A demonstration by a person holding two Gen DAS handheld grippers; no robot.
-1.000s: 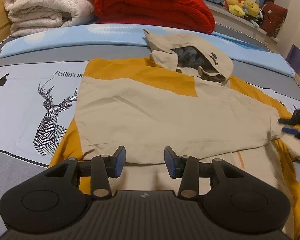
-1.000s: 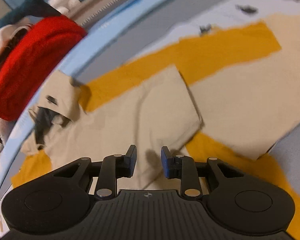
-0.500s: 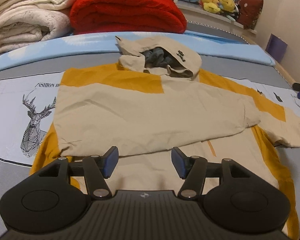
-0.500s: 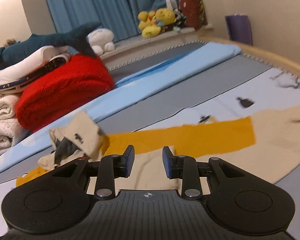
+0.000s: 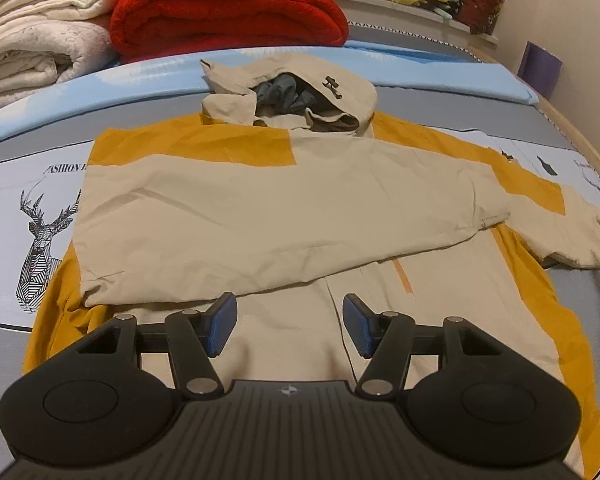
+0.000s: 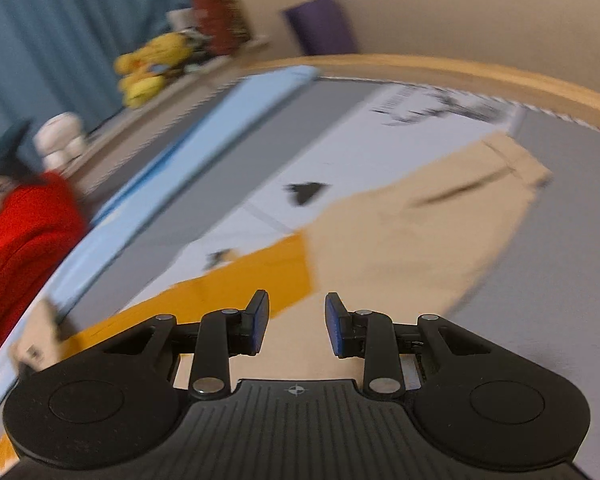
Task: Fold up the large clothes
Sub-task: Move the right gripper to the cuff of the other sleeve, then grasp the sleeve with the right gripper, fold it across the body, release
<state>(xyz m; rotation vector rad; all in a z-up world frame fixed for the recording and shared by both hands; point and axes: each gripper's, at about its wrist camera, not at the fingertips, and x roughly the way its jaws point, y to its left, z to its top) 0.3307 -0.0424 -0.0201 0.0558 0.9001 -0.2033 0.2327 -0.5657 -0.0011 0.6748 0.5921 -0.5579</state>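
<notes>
Bed: wide printed sheet [image 5: 28, 184] with a deer drawing, a wooden rim [image 6: 460, 70] along the far side, folded blankets [image 5: 40, 40] and a red blanket [image 5: 228, 4] stacked at the head.
Jacket: beige and mustard hooded jacket [image 5: 284, 208] lies flat mid-bed, hood [image 5: 292, 88] toward the blankets; one sleeve is folded across the chest, the other sleeve [image 6: 440, 232] lies spread out to the side.
Left claw: left gripper [image 5: 288, 326] hovers over the hem, jaws wide, nothing between them.
Right claw: right gripper [image 6: 296, 324] hangs above the spread sleeve, jaws narrowly apart and empty; view blurred.
Step, as I judge it: fold the second sleeve in. Pinch near the cuff [image 6: 516, 164], lift low, lay it straight across the first sleeve.
Room: bare sheet beside the cuff allows approach; the rim is near there, so keep the swing inward.
</notes>
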